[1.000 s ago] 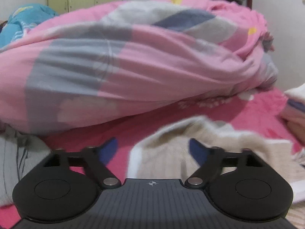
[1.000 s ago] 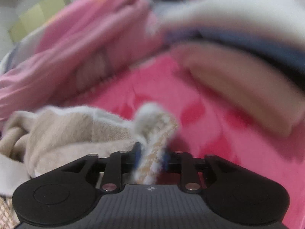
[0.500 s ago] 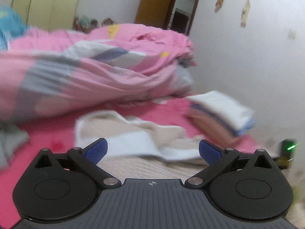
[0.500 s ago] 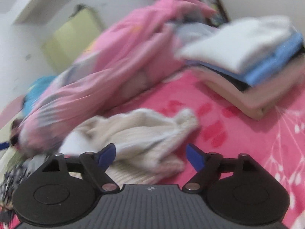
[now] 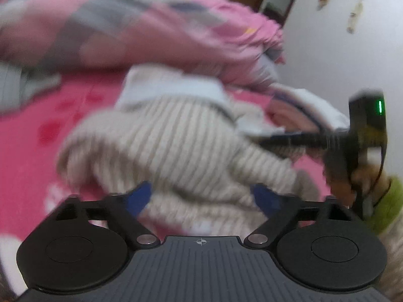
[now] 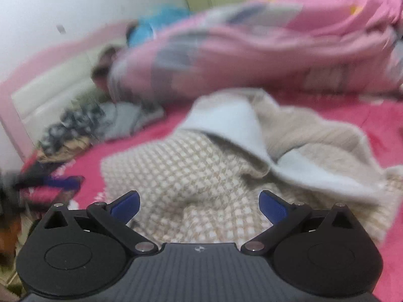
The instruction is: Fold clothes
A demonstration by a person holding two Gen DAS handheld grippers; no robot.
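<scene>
Both views blurred by motion. Left gripper (image 5: 201,196) spread wide, blue pads apart with nothing clamped, beige ribbed sweater (image 5: 176,141) bunched between and just beyond them, at 12 o'clock from the tips. Sweater lying crumpled on the pink bedsheet (image 5: 30,156), pale white lining turned up along its far edge. Pink and grey quilt (image 5: 126,30) heaped behind, from 10 to 1 o'clock. Stack of folded clothes (image 5: 297,110) at 2 o'clock, partly hidden. At 3 o'clock in the left wrist view, the other hand-held device with a green light, a hand (image 5: 357,178) wrapped round its handle, green sleeve (image 5: 388,209) below. Right gripper (image 6: 199,206) likewise released, fingers wide, hovering over the checked beige knit of the same sweater (image 6: 201,176); whether the pads touch the fabric cannot be told. White lining folded over at 12 to 2 o'clock there. Same quilt (image 6: 252,50) across the top, same sheet (image 6: 365,118) at 2 o'clock, pile of unfolded dark and grey clothes (image 6: 83,125) at 10 o'clock, beside the pink headboard (image 6: 15,100).
</scene>
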